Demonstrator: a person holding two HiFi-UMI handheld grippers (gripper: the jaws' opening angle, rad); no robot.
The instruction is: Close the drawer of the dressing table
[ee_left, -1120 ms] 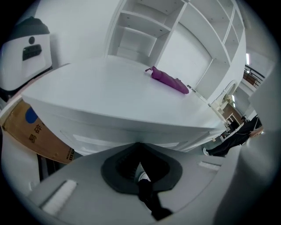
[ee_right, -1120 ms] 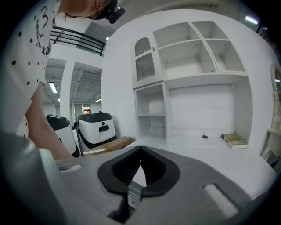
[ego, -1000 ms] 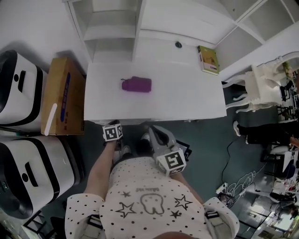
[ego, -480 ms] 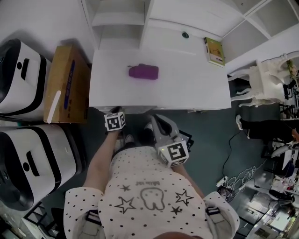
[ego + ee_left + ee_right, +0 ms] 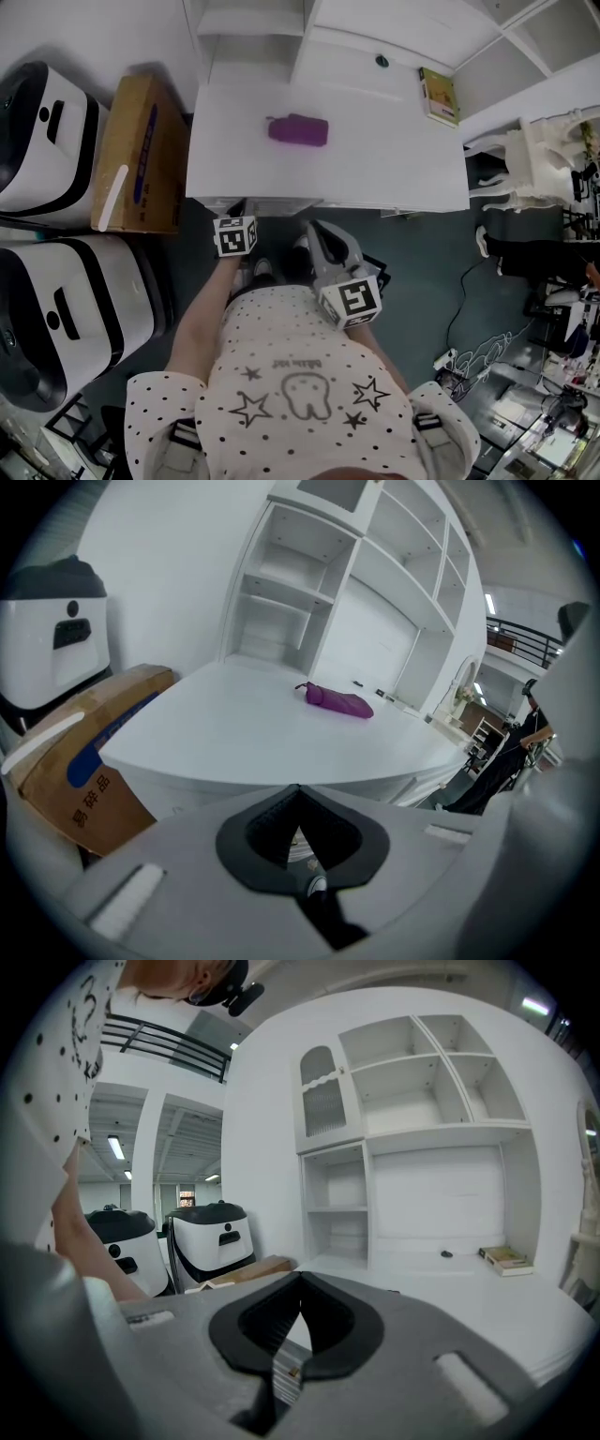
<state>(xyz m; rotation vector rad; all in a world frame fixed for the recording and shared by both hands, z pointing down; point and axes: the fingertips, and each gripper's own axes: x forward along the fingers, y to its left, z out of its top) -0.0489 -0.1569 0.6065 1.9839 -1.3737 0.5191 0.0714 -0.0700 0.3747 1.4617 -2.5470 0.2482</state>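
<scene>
Your left gripper (image 5: 298, 791) has its jaws pressed together with nothing between them, and your right gripper (image 5: 298, 1281) is the same: tips meeting, empty. Both sit close to your body, just short of the front edge of the dressing table (image 5: 375, 178).

The drawer (image 5: 272, 202) is, as far as I can judge, the narrow pale strip under that front edge, straight ahead of your left gripper. I cannot tell whether it is fully in or out a little. Expect it to be rigid and fairly light on its runners, with a smooth painted face. Don't pinch it. Push flat with the closed jaw tips near the middle of the front, so it doesn't twist and jam.

Only the head view shows that strip and how both tools stand to it. The left gripper view looks low across the tabletop to the purple pouch (image 5: 339, 701) and the cardboard box (image 5: 84, 761). The right gripper view is tilted up at the shelves (image 5: 412, 1091) and the book (image 5: 504, 1258), well above the drawer.
</scene>
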